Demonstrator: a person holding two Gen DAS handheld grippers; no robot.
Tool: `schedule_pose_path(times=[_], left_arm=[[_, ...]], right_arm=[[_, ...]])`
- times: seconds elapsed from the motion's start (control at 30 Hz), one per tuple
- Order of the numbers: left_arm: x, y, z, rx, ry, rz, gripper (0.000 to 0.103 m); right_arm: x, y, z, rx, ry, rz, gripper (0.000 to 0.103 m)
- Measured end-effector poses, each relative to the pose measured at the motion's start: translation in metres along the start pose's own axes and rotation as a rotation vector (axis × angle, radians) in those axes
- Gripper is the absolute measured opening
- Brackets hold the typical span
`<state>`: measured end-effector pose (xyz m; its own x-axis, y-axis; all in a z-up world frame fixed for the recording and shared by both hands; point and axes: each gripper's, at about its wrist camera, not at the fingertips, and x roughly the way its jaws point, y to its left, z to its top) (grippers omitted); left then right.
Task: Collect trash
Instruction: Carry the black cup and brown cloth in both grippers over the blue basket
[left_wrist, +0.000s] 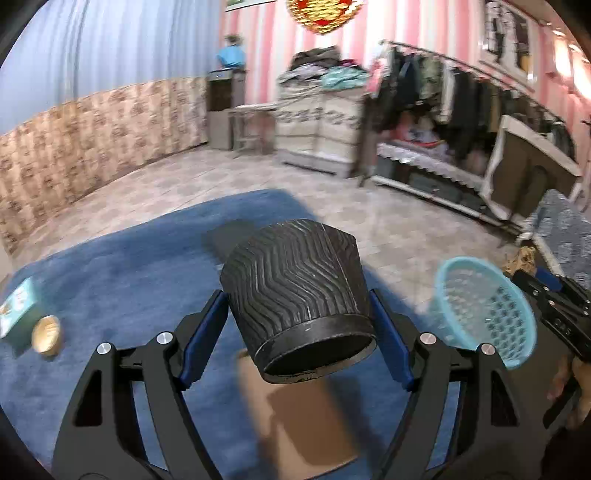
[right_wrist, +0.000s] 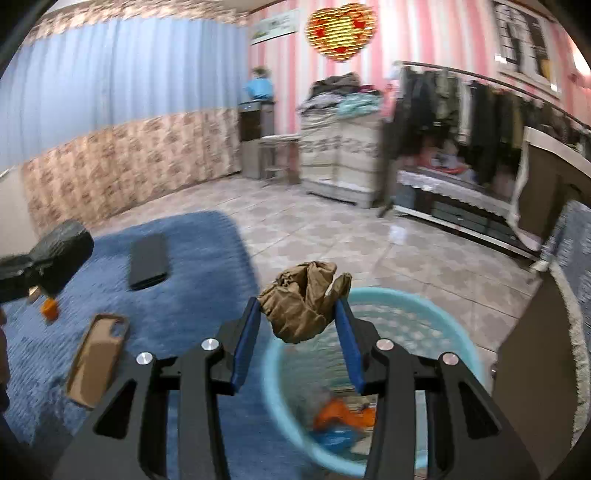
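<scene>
My left gripper (left_wrist: 299, 314) is shut on a black ribbed paper cup (left_wrist: 295, 291), held on its side above the blue rug (left_wrist: 110, 273). It also shows in the right wrist view (right_wrist: 55, 254) at the far left. My right gripper (right_wrist: 299, 325) is shut on a crumpled brown paper wad (right_wrist: 304, 299), held over the rim of the light blue perforated basket (right_wrist: 454, 328). The basket holds orange and blue trash (right_wrist: 343, 417). In the left wrist view the basket (left_wrist: 484, 314) is to the right, with my right gripper (left_wrist: 524, 275) beyond it.
On the rug lie a tan phone case (right_wrist: 98, 358), a black phone (right_wrist: 147, 260), an orange piece (right_wrist: 50, 308), a teal box (left_wrist: 18, 310) and a small yellow bowl (left_wrist: 46, 334). A clothes rack (right_wrist: 480, 129) and drawers (right_wrist: 340, 158) stand at the far wall. Tiled floor (right_wrist: 332, 236) lies beyond.
</scene>
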<state>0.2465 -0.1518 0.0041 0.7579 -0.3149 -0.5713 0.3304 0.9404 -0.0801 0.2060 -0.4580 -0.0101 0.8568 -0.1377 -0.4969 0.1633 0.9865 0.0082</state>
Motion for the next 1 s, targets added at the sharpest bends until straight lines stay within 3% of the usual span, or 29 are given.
schedule_pose_path(times=[0.37,0.8,1.0], left_arm=[[0.035,-0.112,0.002,0.104,-0.063,-0.152,0.075],[0.081,-0.214,-0.014,0.219,-0.016,-0.270,0.075],[0.095,-0.241,-0.024,0.262,0.009,-0.303,0.075]], right_arm=[[0.019,-0.111,-0.010,0.153,0.045,-0.119,0.042],[0.018,-0.156,-0.022,0.237,0.058,-0.182,0.042],[0.022,-0.166,-0.026,0.270,0.071,-0.183,0.042]])
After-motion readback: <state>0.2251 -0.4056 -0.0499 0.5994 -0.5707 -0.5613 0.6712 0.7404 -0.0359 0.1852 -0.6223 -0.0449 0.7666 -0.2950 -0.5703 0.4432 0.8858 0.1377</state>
